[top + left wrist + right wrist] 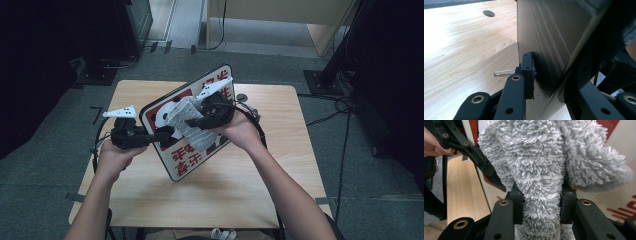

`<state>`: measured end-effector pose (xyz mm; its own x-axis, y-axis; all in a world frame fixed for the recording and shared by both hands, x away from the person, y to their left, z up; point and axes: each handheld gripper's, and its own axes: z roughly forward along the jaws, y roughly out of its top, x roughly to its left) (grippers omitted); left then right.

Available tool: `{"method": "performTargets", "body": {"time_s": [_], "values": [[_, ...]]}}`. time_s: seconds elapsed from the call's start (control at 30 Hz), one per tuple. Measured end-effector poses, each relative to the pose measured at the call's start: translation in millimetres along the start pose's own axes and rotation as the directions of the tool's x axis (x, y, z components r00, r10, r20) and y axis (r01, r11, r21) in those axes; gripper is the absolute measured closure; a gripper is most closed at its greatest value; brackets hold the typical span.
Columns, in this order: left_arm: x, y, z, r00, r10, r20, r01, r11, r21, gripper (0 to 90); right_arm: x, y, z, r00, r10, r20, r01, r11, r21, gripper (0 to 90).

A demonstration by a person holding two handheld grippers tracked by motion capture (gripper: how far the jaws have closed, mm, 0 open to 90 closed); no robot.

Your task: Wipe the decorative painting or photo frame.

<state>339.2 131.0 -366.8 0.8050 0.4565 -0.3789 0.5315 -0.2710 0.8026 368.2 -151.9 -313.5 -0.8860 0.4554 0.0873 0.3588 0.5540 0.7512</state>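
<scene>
A light wooden worktop (280, 165) stands on grey carpet floor (45, 165), with dark cabinets (60, 35) beyond the left tongs (167, 134), a pale wooden desk (280, 12) and black cables (345, 107) past the right tongs (192, 121).

We cannot read the sign's (187, 150) red lettering, the grey cloth (187, 122) covers much of its panda picture, and the counter's (225, 185) near edge is cut off below.

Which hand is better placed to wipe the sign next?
Right. The right gripper has its jaws clamped on the grey fluffy cloth, which lies against the sign's printed face. The left gripper is busy pinching the sign's edge, holding it tilted above the table.
</scene>
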Motion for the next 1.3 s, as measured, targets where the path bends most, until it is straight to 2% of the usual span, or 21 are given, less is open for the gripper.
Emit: {"method": "performTargets", "body": {"time_s": [1.3], "values": [[0.1,-0.3,-0.1,1.0000,0.001,0.002,-0.001,1.0000,0.000,75.2,-3.7,-50.2,23.2,0.9988,0.047,-0.012,-0.046,0.998,0.045,65.1]]}}
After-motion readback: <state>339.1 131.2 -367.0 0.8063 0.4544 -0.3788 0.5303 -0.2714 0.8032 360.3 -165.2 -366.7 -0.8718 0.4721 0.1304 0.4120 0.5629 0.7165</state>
